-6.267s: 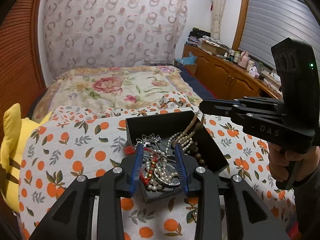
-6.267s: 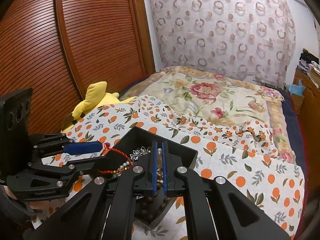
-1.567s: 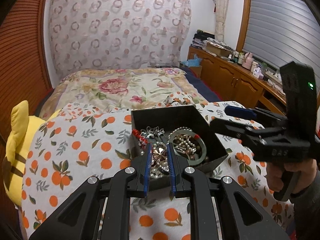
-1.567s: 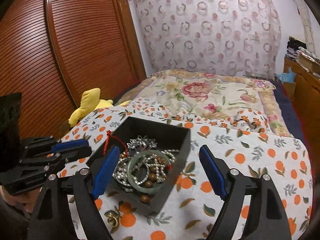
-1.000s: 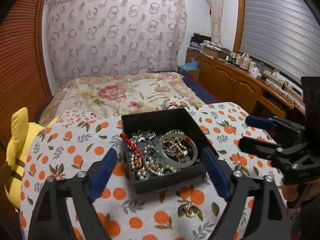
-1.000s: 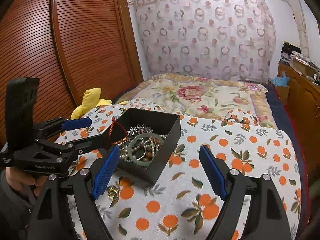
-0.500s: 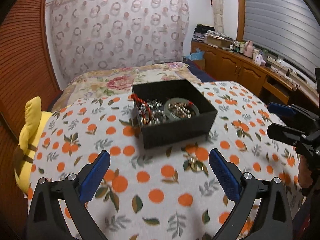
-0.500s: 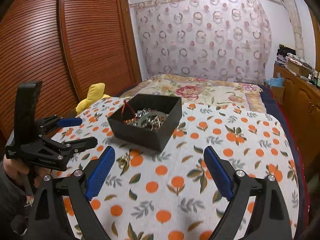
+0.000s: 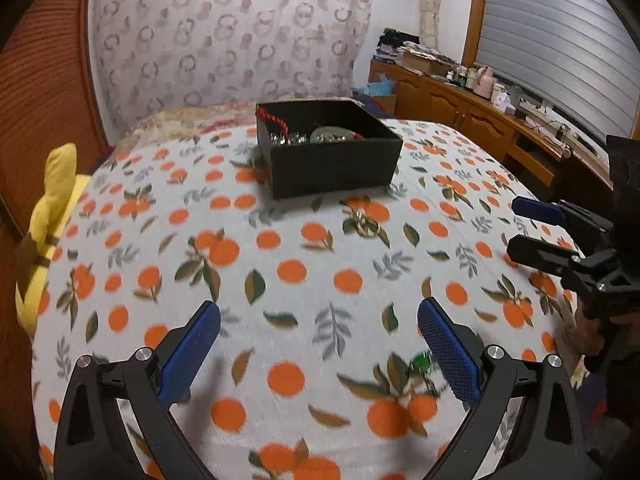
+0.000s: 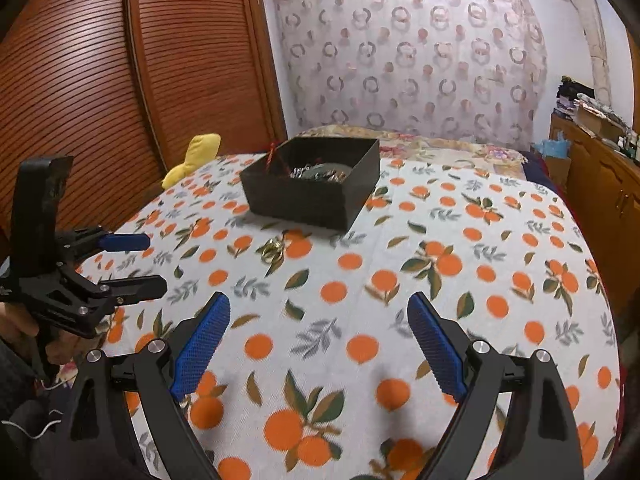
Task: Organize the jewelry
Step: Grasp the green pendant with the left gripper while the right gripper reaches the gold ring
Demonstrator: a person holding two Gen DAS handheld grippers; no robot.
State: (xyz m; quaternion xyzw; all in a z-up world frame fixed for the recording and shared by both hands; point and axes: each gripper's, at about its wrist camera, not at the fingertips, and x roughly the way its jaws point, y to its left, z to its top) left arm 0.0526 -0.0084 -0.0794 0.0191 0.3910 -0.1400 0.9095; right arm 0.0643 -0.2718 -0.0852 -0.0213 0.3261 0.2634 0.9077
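A black open box holding jewelry, with a red cord over its rim, stands at the far middle of the orange-print cloth; it also shows in the right wrist view. A gold ring piece lies on the cloth in front of the box, also seen in the right wrist view. A small green item lies near my left gripper's right finger. My left gripper is open and empty, well short of the box. My right gripper is open and empty too.
A yellow plush toy lies at the cloth's left edge. A red-brown slatted wardrobe stands on the left. A wooden sideboard with clutter runs along the right. A floral bedspread lies behind the box.
Both grippers have opened, let go of the jewelry in the box, and pulled back and lower from the box. The box now sits farther off.
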